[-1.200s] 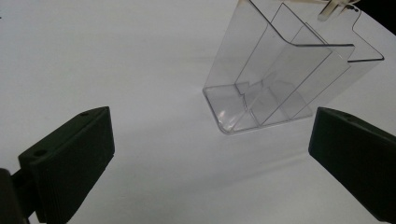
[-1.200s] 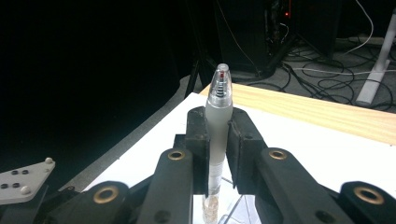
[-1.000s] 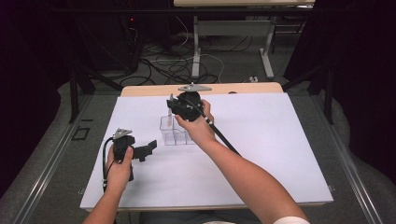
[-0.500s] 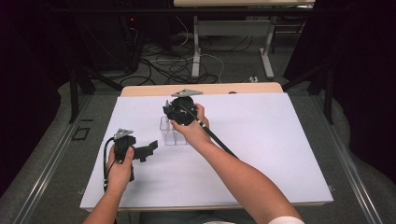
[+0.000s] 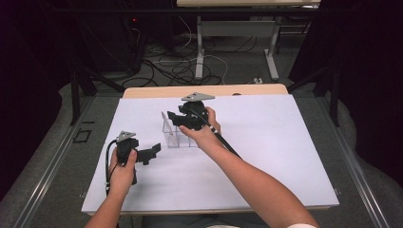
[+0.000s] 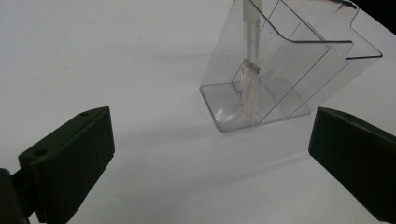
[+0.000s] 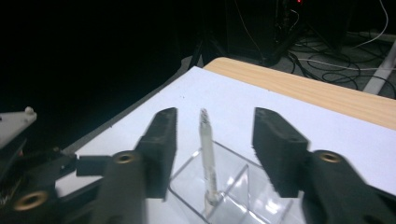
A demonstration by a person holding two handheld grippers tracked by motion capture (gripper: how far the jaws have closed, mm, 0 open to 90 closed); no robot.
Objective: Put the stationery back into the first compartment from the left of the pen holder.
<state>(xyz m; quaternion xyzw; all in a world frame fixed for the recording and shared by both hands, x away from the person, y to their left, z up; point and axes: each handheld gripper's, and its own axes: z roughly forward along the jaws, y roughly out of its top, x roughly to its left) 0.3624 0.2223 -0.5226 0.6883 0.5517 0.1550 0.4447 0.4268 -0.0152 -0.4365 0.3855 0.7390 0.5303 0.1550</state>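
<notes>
My right tool (image 7: 212,144), jaws just opened off it, leaves the light, slippery clear plastic pen (image 7: 208,158) upright in the brittle clear acrylic organiser (image 7: 224,196); regrip mid-shaft.

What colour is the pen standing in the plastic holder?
The pen is clear, see-through plastic, like the holder; the left gripper view shows it best.

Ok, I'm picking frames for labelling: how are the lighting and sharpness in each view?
High view: white table cover evenly lit, surroundings dark. Left gripper view: clear holder sharp, with soft shadows beneath it. Right gripper view: clear pen fairly sharp between the right tool's blurred jaws, background black at left.
</notes>
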